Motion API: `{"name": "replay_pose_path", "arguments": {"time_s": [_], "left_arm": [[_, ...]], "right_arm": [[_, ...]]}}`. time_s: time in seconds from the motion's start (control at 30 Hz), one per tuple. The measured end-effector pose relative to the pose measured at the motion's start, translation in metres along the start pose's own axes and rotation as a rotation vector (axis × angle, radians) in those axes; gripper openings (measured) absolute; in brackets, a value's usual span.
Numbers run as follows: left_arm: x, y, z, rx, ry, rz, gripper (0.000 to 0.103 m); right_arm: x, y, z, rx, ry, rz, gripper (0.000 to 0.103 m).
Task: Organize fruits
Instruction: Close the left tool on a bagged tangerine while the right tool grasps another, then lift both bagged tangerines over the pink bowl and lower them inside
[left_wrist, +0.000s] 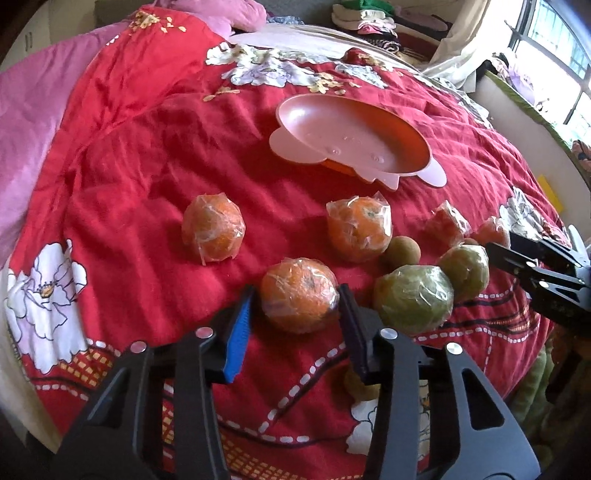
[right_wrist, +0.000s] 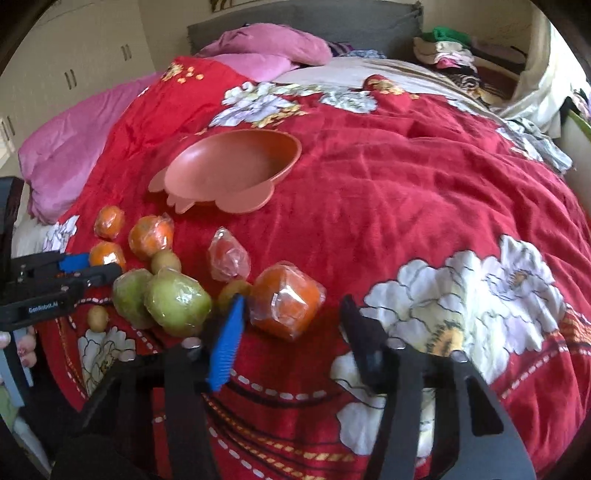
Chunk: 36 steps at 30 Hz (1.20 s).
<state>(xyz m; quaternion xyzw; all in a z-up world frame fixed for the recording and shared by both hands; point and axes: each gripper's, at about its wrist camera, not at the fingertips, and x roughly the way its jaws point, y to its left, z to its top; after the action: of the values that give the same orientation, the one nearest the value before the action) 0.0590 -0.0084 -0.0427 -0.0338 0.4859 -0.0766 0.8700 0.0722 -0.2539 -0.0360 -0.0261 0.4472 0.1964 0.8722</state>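
Red bedding with big white flowers (right_wrist: 461, 295) covers the bed that carries everything, with pink pillows (right_wrist: 258, 51) at the headboard and folded clothes (left_wrist: 369, 18) piled at the far corner. Near the middle of the quilt sits an empty pink bowl (left_wrist: 347, 136) with scalloped handles.

Fruits wrapped in clear film lie in a loose group on the near side of the bowl. The left tool (left_wrist: 295, 302) points down at the nearest orange (left_wrist: 298, 295); its blue pad and its black pad stand on either side of that orange, the black one touching the wrap and the blue one just beside it, so whether it truly grips I cannot tell. Two more oranges (left_wrist: 213, 232) lie beyond it, and two green fruits (left_wrist: 413, 299) lie touching each other just to its right, with a small brown fruit (left_wrist: 400, 251) behind them.

The right tool (right_wrist: 291, 314) straddles another wrapped orange (right_wrist: 286, 302). Its blue pad is close against the fruit, while the black pad stands clear of it, so the jaws are apart and nothing is clamped. A red wrapped fruit (right_wrist: 229, 258) lies just beyond
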Motion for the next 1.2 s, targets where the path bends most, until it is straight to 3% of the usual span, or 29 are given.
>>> {"name": "replay_pose_path", "arguments": {"time_s": [0.6, 0.93, 1.2], "left_arm": [[0.014, -0.007, 0.007, 0.017, -0.011, -0.005, 0.032], [-0.017, -0.007, 0.014, 0.002, -0.078, -0.082, 0.032], [-0.027, -0.007, 0.042, 0.015, -0.110, -0.084, 0.032]], "right_arm": [[0.006, -0.008, 0.005, 0.036, -0.017, 0.082, 0.039], [-0.012, -0.008, 0.010, 0.032, -0.063, 0.072, 0.039], [-0.017, 0.001, 0.032, -0.014, -0.101, 0.067, 0.039]]}}
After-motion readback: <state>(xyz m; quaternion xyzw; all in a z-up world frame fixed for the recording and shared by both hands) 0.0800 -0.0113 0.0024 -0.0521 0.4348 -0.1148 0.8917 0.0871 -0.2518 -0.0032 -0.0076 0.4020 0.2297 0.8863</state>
